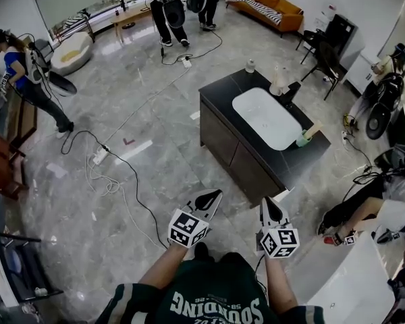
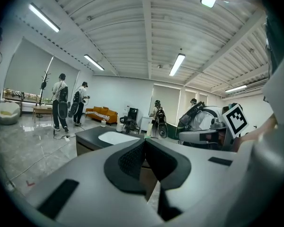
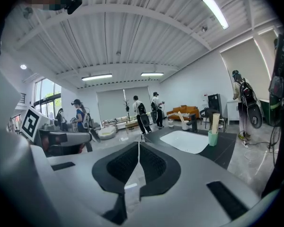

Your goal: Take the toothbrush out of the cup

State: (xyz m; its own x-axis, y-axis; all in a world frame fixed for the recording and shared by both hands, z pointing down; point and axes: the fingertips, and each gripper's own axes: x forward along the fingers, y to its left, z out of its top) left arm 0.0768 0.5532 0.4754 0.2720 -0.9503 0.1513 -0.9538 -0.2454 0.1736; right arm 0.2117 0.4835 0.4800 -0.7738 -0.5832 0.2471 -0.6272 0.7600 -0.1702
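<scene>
Green cup point(image 1: 302, 139) on the counter point(image 1: 219, 92) holds the toothbrush point(image 1: 312, 131), well apart from my left hand-held gripper point(image 1: 212, 196) and right hand-held gripper point(image 1: 269, 205), both closed and empty; the whole task remains.

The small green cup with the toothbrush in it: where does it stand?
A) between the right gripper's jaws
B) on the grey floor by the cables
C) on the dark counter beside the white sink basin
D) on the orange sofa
C: the small green cup stands on a corner of the dark counter, next to the white sink basin.
</scene>
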